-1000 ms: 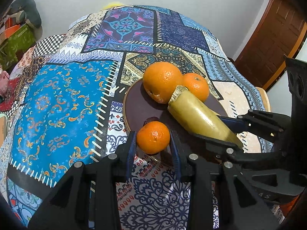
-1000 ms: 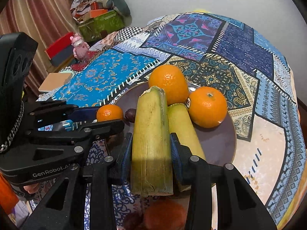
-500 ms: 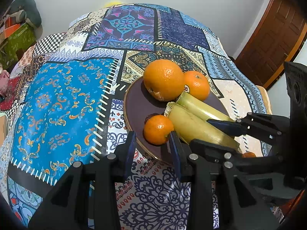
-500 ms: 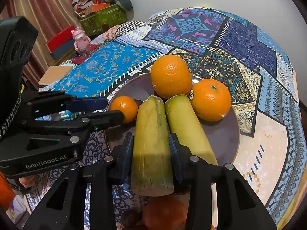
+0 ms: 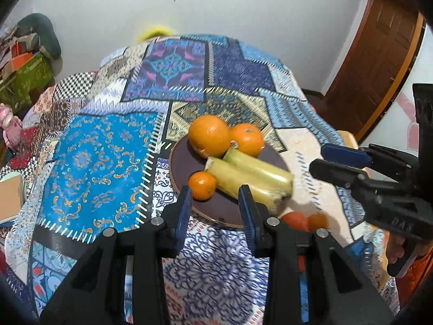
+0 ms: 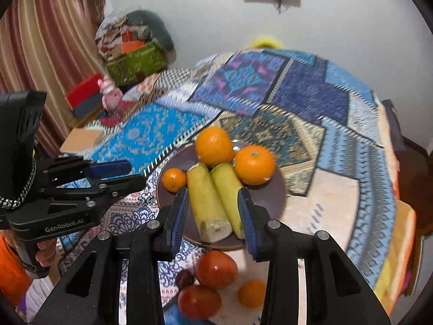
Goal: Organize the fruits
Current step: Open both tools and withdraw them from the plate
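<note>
A dark brown plate on the patterned cloth holds two large oranges, a small orange and two yellow-green stalks lying side by side. My left gripper is open and empty, just short of the plate's near rim. My right gripper is open and empty, lifted back from the stalks. Two tomatoes, a small dark fruit and a small orange lie on the cloth below the right gripper.
The patchwork tablecloth covers the round table. A tan book lies at the left edge. A pink toy, boxes and a curtain stand beyond the table. A wooden door is at the right.
The left gripper let go of the small orange on the plate and drew back. The right gripper laid its stalk beside the other, opened and pulled back and up.
</note>
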### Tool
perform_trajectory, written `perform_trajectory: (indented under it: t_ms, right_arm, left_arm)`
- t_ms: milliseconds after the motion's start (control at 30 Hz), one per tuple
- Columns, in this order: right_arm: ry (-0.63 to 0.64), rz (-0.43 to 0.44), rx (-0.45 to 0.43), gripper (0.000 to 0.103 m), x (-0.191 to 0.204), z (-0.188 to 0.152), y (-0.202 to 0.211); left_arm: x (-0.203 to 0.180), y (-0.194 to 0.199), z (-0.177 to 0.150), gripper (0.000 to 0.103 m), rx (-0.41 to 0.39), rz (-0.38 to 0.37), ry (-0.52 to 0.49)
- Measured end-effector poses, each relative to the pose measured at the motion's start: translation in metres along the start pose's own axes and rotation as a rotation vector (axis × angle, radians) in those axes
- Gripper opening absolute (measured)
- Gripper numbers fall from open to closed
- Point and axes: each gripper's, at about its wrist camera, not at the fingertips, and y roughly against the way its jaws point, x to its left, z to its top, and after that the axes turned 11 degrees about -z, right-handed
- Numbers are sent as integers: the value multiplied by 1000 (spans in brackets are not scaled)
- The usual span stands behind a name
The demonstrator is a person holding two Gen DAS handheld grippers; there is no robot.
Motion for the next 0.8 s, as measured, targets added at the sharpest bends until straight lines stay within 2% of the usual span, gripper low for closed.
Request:
perform_trajectory:
  t_ms: [300,500,800]
  right_arm:
    - [-78,-48,-43,35,-29,-24,44]
    - [-122,-55,-9,39,-44,-55,50]
    - [-177,-34,93,40,-53,-99,27]
  left_arm:
    - [-33,27,-12,37,-17,-29,-21]
    - [-50,19,-30,40,25,-48,-14]
    - [-78,-18,-58,41,125,-106,-10]
